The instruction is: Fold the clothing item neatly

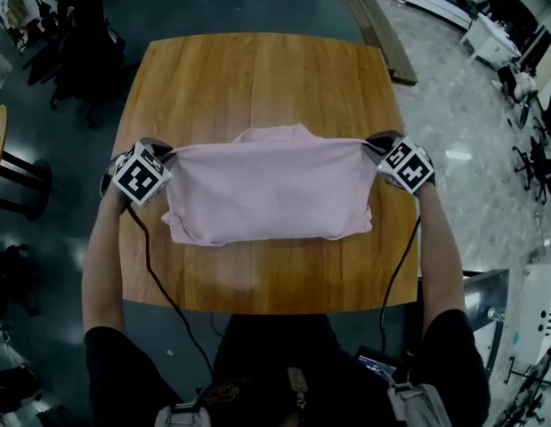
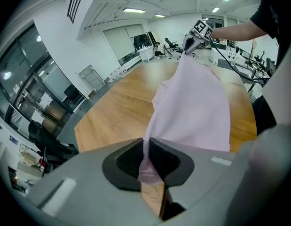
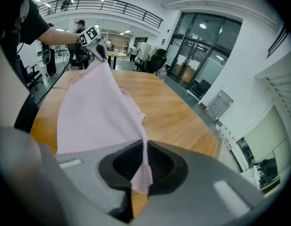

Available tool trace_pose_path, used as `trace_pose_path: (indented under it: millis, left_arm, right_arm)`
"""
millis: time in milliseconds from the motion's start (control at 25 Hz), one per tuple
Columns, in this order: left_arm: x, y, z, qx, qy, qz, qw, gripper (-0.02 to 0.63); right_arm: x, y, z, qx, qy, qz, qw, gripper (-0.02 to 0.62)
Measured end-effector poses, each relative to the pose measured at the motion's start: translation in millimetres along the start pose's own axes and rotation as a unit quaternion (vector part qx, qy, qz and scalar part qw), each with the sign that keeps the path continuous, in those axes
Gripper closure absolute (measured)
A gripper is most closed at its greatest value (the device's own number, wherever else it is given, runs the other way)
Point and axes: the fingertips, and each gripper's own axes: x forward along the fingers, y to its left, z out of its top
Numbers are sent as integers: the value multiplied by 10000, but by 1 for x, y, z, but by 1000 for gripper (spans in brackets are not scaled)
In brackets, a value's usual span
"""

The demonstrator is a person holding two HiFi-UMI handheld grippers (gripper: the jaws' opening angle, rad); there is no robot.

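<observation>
Now L claw (image 1: 168,158) & R claw (image 1: 371,147) each clenched on a corner of pink shirt (image 1: 271,189), top edge stretched btwn them, rest lying on wooden desk (image 1: 257,78).

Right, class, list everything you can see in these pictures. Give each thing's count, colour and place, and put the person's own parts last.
garment: one, pale pink, stretched between the two grippers over the middle of the table, draping down onto the wood.
table: one, brown wood, under the garment.
cables: two, black, running from the grippers back towards the person.
office chairs: a few, dark, on the floor at the head view's right edge.
left gripper: one, grey with a black-and-white marker cube, shut on the garment's left corner.
right gripper: one, same colours, shut on the garment's right corner.
forearms: two, bare below black sleeves, on either side of the table's near edge.
</observation>
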Motion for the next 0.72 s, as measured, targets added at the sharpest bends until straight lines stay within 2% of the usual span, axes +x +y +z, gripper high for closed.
trace_pose_path:
  millis: [200, 320, 560, 720]
  left_arm:
    - [56, 29, 0, -281, 403, -85, 9988, 557]
    - [90, 45, 3, -454, 533, -9, 9975, 557]
    - [155, 73, -2, -559, 741, 420, 9948, 557]
    - [176, 72, -5, -635, 736, 597, 9935, 555]
  right_arm:
    - [67, -33, -10, 115, 152, 408, 9990, 569]
    - [102, -50, -19, 184, 249, 508, 9982, 569]
    - [153, -74, -28, 396, 502, 322, 9974, 569]
    - [167, -77, -31, 519, 506, 101, 9973, 569]
